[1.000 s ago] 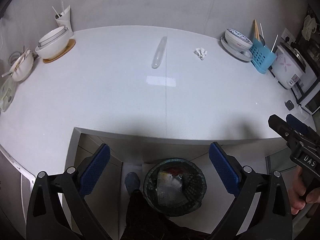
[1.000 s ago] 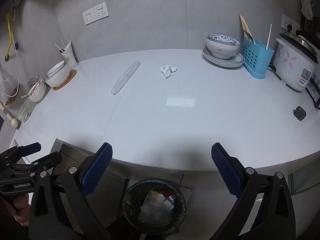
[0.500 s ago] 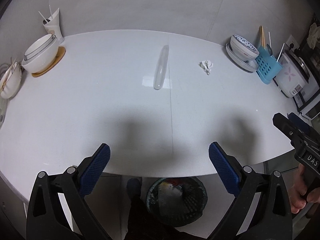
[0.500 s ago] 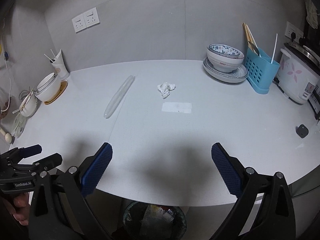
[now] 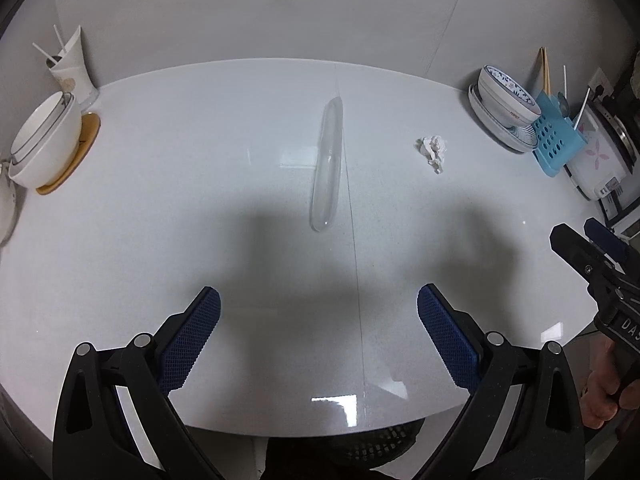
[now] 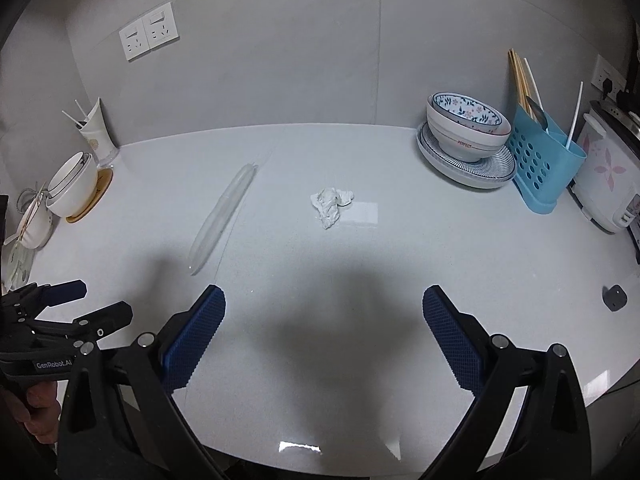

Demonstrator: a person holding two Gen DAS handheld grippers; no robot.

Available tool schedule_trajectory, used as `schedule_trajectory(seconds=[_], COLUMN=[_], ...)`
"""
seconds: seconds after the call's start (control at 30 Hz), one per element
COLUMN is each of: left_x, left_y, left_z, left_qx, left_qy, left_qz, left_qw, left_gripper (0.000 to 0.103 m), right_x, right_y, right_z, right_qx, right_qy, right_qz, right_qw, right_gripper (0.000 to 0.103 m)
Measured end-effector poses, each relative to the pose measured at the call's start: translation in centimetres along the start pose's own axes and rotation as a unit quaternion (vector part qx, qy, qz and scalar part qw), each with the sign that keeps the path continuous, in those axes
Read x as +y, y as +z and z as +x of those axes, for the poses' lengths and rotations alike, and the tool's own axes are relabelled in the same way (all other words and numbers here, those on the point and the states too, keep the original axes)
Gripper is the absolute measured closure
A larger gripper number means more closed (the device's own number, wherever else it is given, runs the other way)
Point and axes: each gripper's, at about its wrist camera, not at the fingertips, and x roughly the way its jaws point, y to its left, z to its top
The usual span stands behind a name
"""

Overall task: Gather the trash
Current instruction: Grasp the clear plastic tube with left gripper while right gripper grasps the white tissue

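A long clear plastic wrapper [image 5: 328, 164] lies on the white counter [image 5: 160, 216], straight ahead of my open, empty left gripper [image 5: 318, 312]. It also shows in the right wrist view [image 6: 224, 216]. A crumpled white tissue [image 6: 330, 206] lies mid-counter ahead of my open, empty right gripper [image 6: 322, 316]; it also shows in the left wrist view [image 5: 432, 150]. The rim of the dark mesh trash bin [image 5: 376, 446] peeks out under the counter's near edge. Each gripper shows in the other's view, the right one [image 5: 580, 248] and the left one [image 6: 80, 300].
White bowls on a wooden coaster [image 6: 76, 188] and a paper cup [image 6: 96, 132] stand at the left. Stacked patterned bowls on a plate [image 6: 466, 140], a blue utensil holder [image 6: 544, 160] and a rice cooker [image 6: 608, 180] stand at the right. A small dark object [image 6: 614, 296] lies near the right edge.
Both grippers have moved up and forward over the counter, nearer the wrapper and tissue. The bin has slipped almost out of sight below the edge. Both stay open.
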Motion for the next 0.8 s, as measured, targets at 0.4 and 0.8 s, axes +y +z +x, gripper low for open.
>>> schedule_trajectory(seconds=[0.4,0.8], left_x=[-1.0,-0.4], left_y=[5.8,9.4], left_z=[6.8,13.3], left_qx=[0.042,0.08], left_qy=[0.003,0.024], left_qz=[0.021,0.013], left_qw=[0.9989,0.9964], left_gripper=[0.006,0.009], right_x=[-1.2,-0.8], right_y=[4.4,8.1], right_z=[7.6,16.6], right_qx=[0.043,0.111], right_qy=[-0.004,-0.006], right_qz=[0.018,0.049], right_qw=[0.999,0.993], right_gripper=[0.022,0.04])
